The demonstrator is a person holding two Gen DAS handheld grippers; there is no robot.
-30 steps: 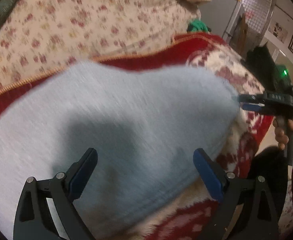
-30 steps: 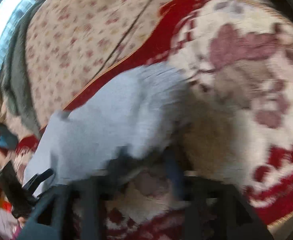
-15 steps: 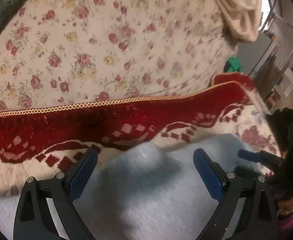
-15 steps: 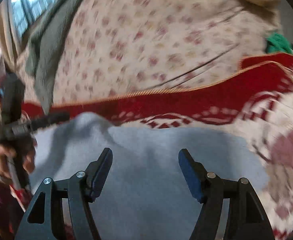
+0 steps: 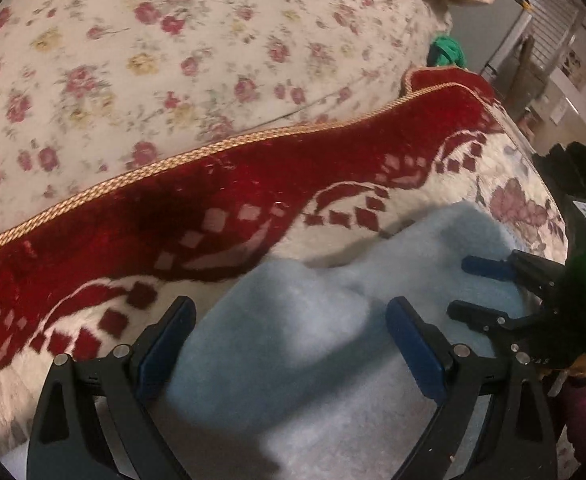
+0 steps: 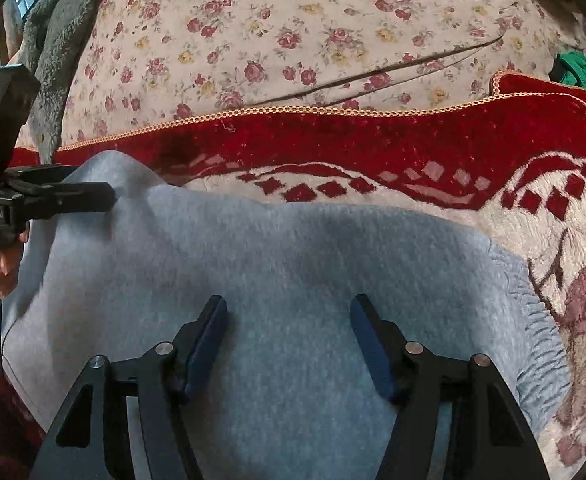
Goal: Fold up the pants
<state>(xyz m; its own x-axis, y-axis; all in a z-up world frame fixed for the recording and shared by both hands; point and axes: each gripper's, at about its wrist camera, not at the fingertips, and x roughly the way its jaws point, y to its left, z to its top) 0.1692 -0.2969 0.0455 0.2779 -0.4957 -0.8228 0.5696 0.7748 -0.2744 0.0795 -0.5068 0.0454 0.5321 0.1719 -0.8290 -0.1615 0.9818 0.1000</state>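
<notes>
Light grey-blue fleece pants (image 6: 293,264) lie spread on the red and cream patterned plush blanket (image 6: 413,148), their long axis running side to side across the right wrist view. The ribbed elastic band (image 6: 541,320) sits at the right end, so the garment points waist-right, with the rest trailing off to the left. Behind the blanket's gold-braided edge rises a cream cushion with a rose print (image 6: 293,20). The right gripper (image 6: 289,344) hovers over the middle of the fabric, blue-padded fingers spread wide with nothing between them. The left gripper (image 5: 289,344) is likewise spread apart over the pants' far edge (image 5: 293,300), which bulges up in a soft hump. Whether either one touches the cloth, I cannot tell. A green cloth (image 5: 447,50) peeks out past the blanket's corner.
</notes>
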